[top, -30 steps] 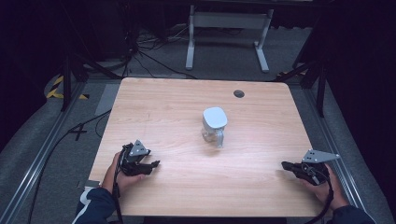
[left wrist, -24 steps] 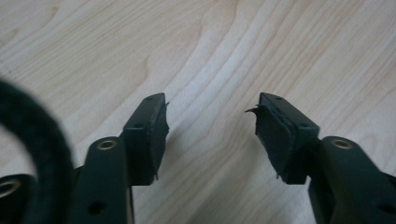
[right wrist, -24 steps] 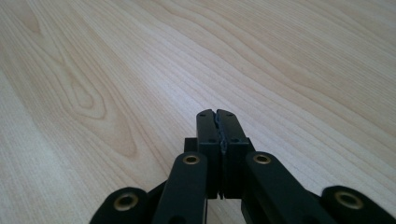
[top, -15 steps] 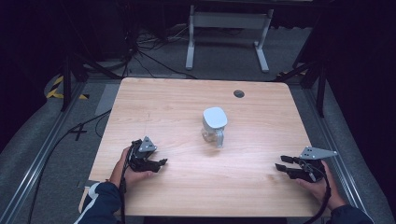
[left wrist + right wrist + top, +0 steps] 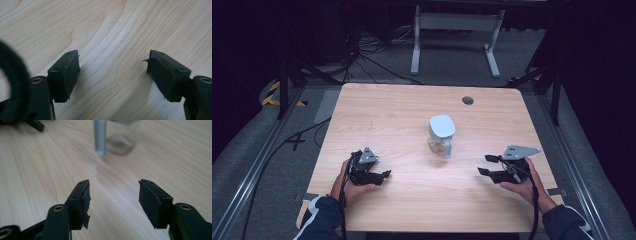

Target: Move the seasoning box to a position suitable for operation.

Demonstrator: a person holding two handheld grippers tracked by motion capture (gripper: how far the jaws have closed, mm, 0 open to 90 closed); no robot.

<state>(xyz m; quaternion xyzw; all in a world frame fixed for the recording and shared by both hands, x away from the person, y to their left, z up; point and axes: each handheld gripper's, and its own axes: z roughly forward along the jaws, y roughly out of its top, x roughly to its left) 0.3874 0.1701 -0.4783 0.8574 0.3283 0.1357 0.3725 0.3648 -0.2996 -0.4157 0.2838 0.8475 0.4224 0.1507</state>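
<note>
Right tongs [image 5: 113,197] agape over wooden table [image 5: 37,170]; blurred glass jug [image 5: 117,137] beyond

wooden table [image 5: 387,115], grommet hole [image 5: 468,100] near far edge | white desk frame [image 5: 455,30] on grey floor beyond | black cables [image 5: 367,55] | yellow-black tape [image 5: 274,95] far left

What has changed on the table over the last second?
Both grippers moved inward toward the middle: the left gripper slid right, the right gripper slid left toward the jug. Both are open and hold nothing. The jug stayed where it was on the table.
</note>
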